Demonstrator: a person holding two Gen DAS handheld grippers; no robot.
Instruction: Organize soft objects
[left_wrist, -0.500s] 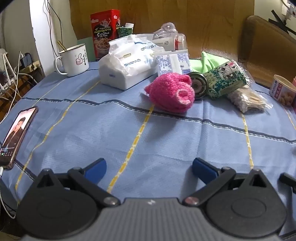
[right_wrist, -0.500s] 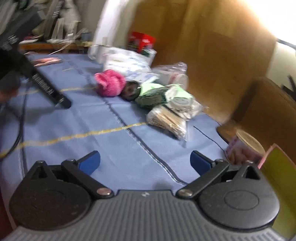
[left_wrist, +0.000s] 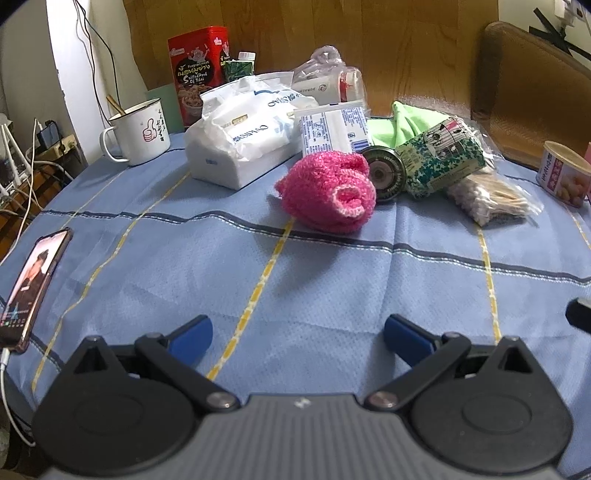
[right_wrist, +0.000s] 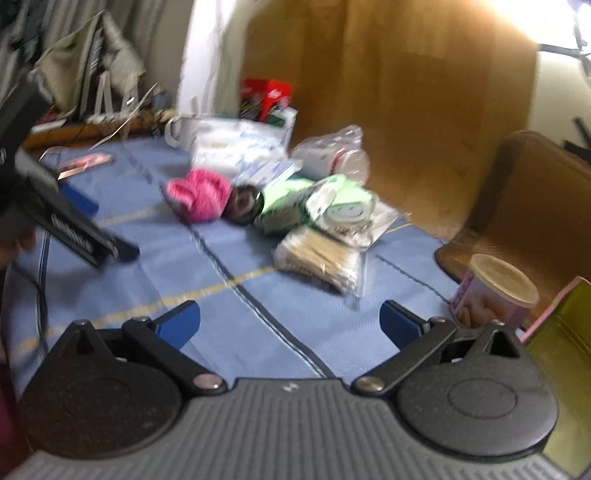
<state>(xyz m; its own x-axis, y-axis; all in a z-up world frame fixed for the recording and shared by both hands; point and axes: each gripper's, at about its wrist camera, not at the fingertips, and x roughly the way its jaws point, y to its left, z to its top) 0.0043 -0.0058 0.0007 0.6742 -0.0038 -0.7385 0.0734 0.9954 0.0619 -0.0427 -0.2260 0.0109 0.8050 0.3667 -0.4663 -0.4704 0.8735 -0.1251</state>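
Observation:
A fluffy pink knitted bundle (left_wrist: 328, 192) lies on the blue tablecloth (left_wrist: 258, 266), well ahead of my left gripper (left_wrist: 297, 332), which stands open with only cloth between its blue fingers. A green cloth (left_wrist: 402, 123) lies behind it among packets. In the blurred right wrist view the pink bundle (right_wrist: 199, 199) sits far ahead and to the left. My right gripper (right_wrist: 290, 321) is open and empty above the cloth. The left tool's black body (right_wrist: 74, 229) shows at the left edge of that view.
A white tissue pack (left_wrist: 240, 136), an enamel mug (left_wrist: 138, 134), a red tin (left_wrist: 197, 70), a round metal disc (left_wrist: 382, 173), a green patterned packet (left_wrist: 443, 158) and a bag of sticks (left_wrist: 491, 199) crowd the far side. A phone (left_wrist: 31, 288) lies at left, a paper cup (right_wrist: 495, 291) at right.
The right wrist view has swung a little, so the clutter sits further right and lower in it. The left wrist view is almost unchanged. Both grippers stay open.

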